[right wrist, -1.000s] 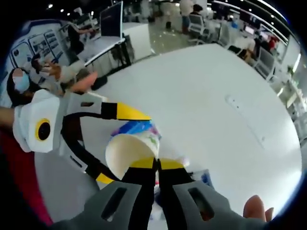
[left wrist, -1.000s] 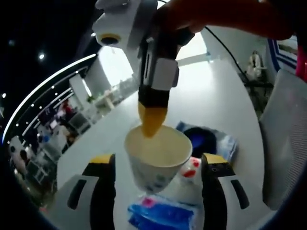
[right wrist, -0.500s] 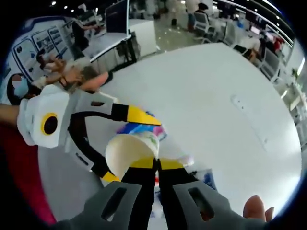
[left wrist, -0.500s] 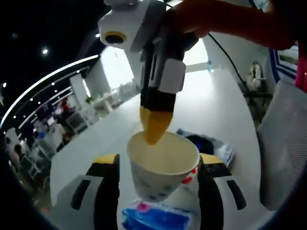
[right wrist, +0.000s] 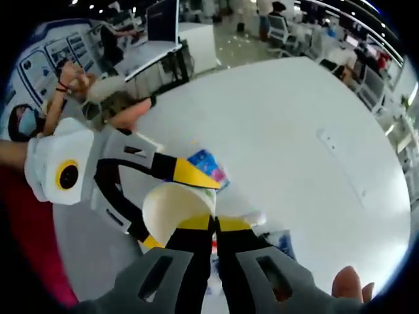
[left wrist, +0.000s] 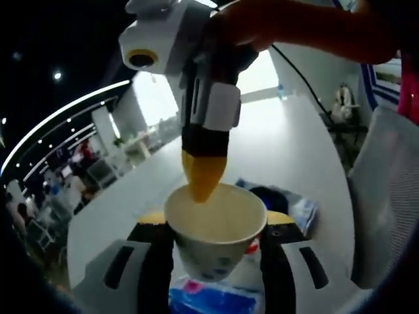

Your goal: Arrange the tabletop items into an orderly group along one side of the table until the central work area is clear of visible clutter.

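White round worktop (right wrist: pixel 314 124): bulk of the surface bare; the loose items sit together near one edge, under both tools.

Left tongs (left wrist: pixel 213 252): jaws apart, one either side of the paper cup (left wrist: pixel 215 232), which sits between them; contact with the cup wall cannot be confirmed. In the right gripper view the same left tongs (right wrist: pixel 171 206) reach in from the left, with a yellow-tipped jaw either side of the cup.

Right tongs (right wrist: pixel 214 226): jaws together, clamped on the rim of the paper cup (right wrist: pixel 175 209). In the left gripper view the right tongs (left wrist: pixel 203 176) come down from above, yellow tips on the cup's rim.

Paper cup: white, patterned wall, upright, held clear above the worktop.

Blue packet (left wrist: pixel 216 297): lies flat beneath the cup.

Second blue-and-dark packet (left wrist: pixel 278 199): lies beyond the cup.
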Tool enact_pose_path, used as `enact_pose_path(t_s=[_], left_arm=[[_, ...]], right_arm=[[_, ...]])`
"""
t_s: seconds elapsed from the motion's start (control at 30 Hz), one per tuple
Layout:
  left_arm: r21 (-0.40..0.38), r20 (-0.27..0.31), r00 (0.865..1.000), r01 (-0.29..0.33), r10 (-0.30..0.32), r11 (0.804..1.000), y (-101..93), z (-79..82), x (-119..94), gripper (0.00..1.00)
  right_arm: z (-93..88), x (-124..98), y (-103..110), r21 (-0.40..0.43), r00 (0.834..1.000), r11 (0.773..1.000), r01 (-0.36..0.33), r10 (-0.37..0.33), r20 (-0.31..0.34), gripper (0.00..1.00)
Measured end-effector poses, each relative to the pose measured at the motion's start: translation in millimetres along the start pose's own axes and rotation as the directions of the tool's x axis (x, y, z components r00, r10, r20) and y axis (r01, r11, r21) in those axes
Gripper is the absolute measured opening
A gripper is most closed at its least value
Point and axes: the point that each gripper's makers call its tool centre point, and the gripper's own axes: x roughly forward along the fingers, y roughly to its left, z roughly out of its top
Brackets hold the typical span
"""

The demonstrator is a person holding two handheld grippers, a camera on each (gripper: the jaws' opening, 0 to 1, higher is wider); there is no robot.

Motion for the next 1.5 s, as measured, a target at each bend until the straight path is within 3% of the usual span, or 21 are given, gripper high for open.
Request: enact_pose_path(t_s=[0.53,1.0,1.27,1.5], left_arm=[[-0.09,0.048,0.999,-0.007,0.011,0.996,5.2,3.1,-2,0.47],[-0.149,0.052,0.999,-0.005,0.012,0.989,7.0,-0.3,-1,0.47],[-0.182,0.053,0.998,-0.008,0.018,0.983,10.6,-3.4,-2,0.47],[-0.211,0.058,0.998,-0.013,0.026,0.977,14.5,-4.6,-3,0.47]], right_arm=[[3.4,-2,0,-0.018,1.0,1.0,0.014,-0.014,0.017,0.06],[9.6,-10,-3,0.01,0.995,1.0,0.025,-0.026,0.096,0.1],[16.9,-18,-6,0.053,0.98,0.998,0.045,-0.054,0.194,0.11],[21.2,-24,-8,0.087,0.949,0.996,0.038,-0.063,0.309,0.11]])
